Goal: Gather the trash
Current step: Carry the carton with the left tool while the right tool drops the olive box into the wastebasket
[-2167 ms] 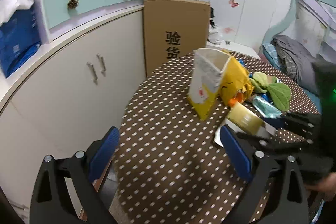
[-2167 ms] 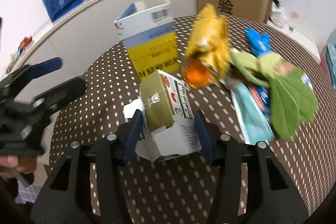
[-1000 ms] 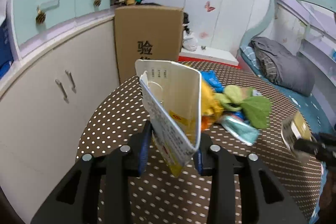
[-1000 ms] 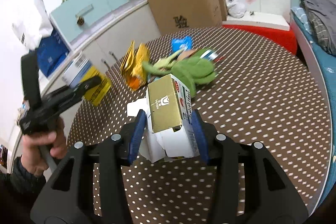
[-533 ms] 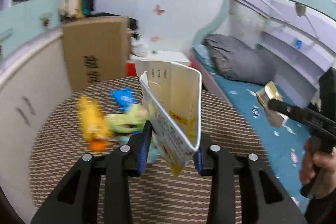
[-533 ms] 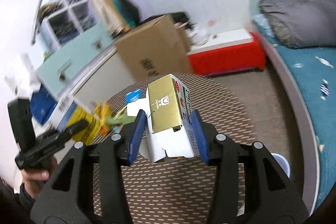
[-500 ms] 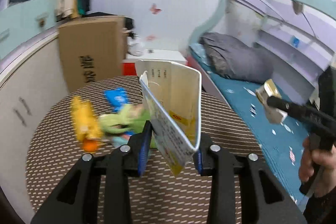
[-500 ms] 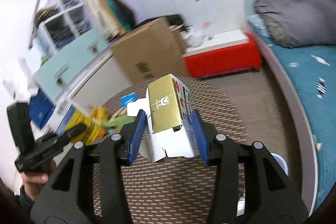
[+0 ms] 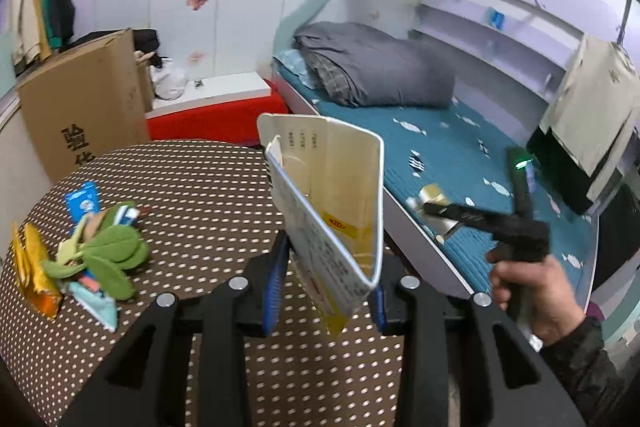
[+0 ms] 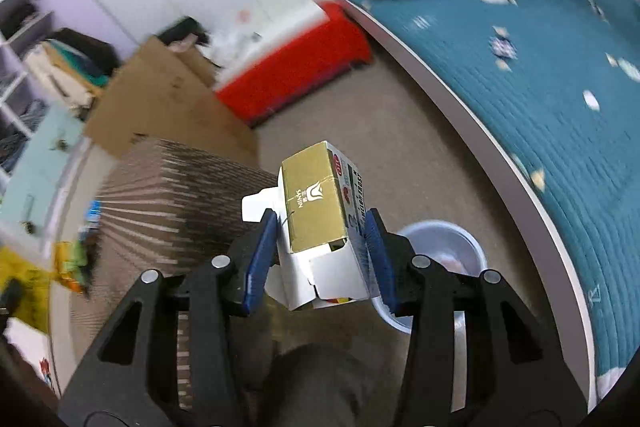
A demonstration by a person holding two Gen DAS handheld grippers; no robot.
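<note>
The left gripper [image 9: 326, 293] is clamped on a flattened white and yellow carton [image 9: 332, 203], which is held upright between the blue pads and sticks up above them, over the near right part of the dotted round table [image 9: 208, 187]. More trash is left on the table at the far left: a gold wrapper [image 9: 32, 267], a green leafy toy [image 9: 104, 255] and a blue packet [image 9: 82, 199], all well apart from the left gripper.

The right gripper [image 10: 320, 259] is closed on a small gold and white box [image 10: 320, 215], pinched by its sides between the pads, open flaps toward the camera. The box is held off the table, above the brown floor. A pale round bin [image 10: 444, 247] is seen just beyond the right pad, partly hidden by it. In the left view the right gripper is held in a hand [image 9: 532, 287] over the edge of the teal bed [image 9: 460, 147].
</note>
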